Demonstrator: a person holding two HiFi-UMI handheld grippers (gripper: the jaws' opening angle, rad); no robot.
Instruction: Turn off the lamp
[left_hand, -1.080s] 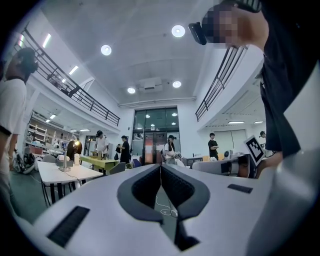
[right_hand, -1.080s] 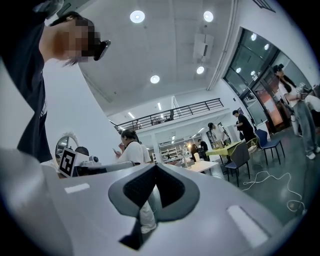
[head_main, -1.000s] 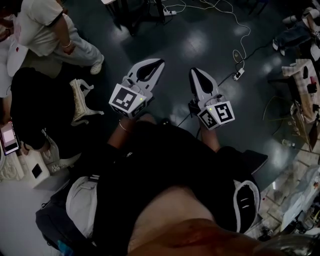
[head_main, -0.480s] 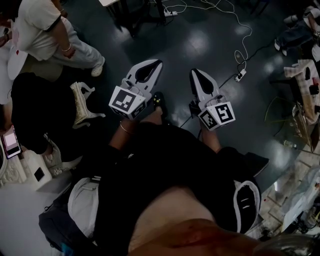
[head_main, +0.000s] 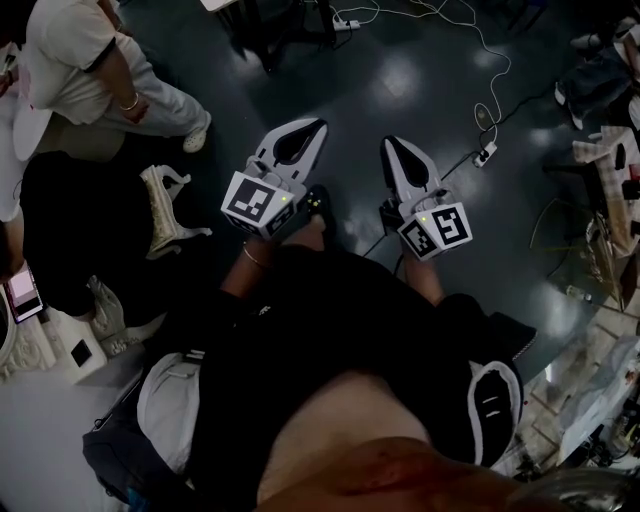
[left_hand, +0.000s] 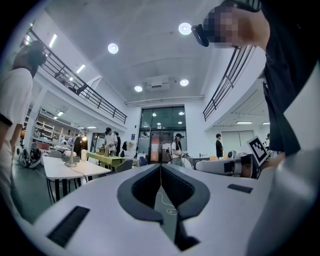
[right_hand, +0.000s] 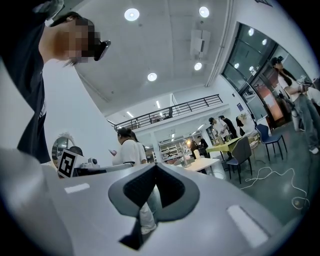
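Observation:
Both grippers are held side by side over the dark floor in the head view, each pointing away from me. My left gripper (head_main: 318, 126) has its jaws shut with nothing between them; its tips (left_hand: 161, 166) meet in a thin line. My right gripper (head_main: 388, 143) is likewise shut and empty (right_hand: 155, 165). Far off, a small desk lamp (left_hand: 71, 157) stands on a white table (left_hand: 92, 170), and the right gripper view shows the same lamp (right_hand: 185, 156) with a warm glow just above it. Neither gripper is near it.
A person in a white shirt (head_main: 95, 55) stands at the upper left beside a white ornate chair (head_main: 165, 205). Cables and a power strip (head_main: 485, 155) lie on the floor ahead. Cluttered tables (head_main: 610, 170) line the right. Several people (left_hand: 177, 150) stand in the hall.
Both grippers have travelled a little across the floor with me, still side by side and shut. A dark shoe has come into view under the left gripper.

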